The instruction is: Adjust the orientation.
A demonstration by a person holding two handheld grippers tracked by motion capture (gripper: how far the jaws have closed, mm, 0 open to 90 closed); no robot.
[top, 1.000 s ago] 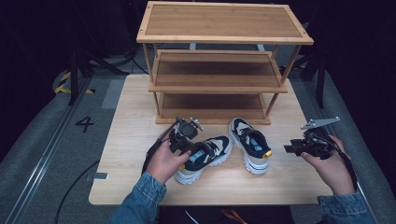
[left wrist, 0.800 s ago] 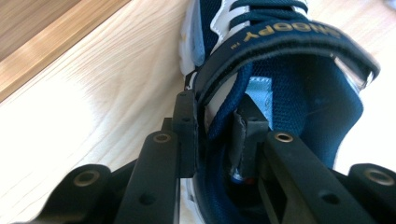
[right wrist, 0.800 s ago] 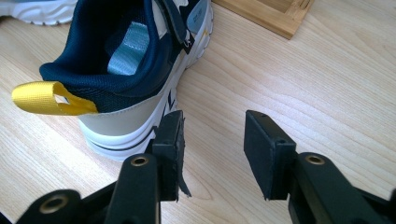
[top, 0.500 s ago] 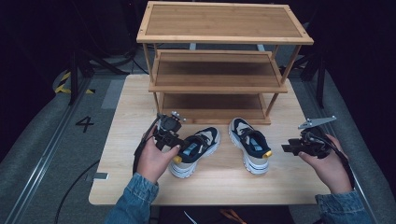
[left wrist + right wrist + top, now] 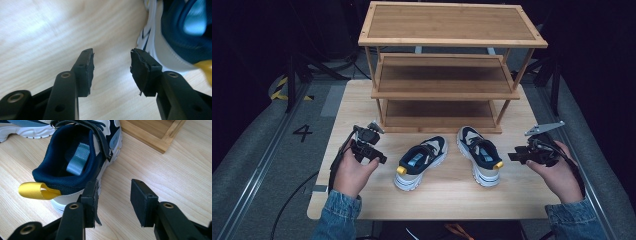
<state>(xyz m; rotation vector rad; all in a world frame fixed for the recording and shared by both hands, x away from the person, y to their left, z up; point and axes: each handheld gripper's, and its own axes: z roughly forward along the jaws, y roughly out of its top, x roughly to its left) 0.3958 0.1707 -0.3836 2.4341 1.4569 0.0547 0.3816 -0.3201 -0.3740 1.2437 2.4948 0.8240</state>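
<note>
Both tools empty, jaws apart. Left tool [image 5: 373, 151] left of the left sneaker [image 5: 421, 162]; right tool [image 5: 523, 155] right of the right sneaker [image 5: 479, 154]. Both sneakers on worktop [image 5: 447, 195], before bamboo shoe rack [image 5: 447, 75].

counter [image 5: 362, 120]: pale wood, matt, fine grain
rack [image 5: 452, 45]: light wood, smooth
shoes [image 5: 72, 152]: navy mesh cloth, white smooth sole
heel loop [image 5: 35, 190]: yellow woven cloth
tool pads [image 5: 138, 71]: black rubber, frayed
</note>
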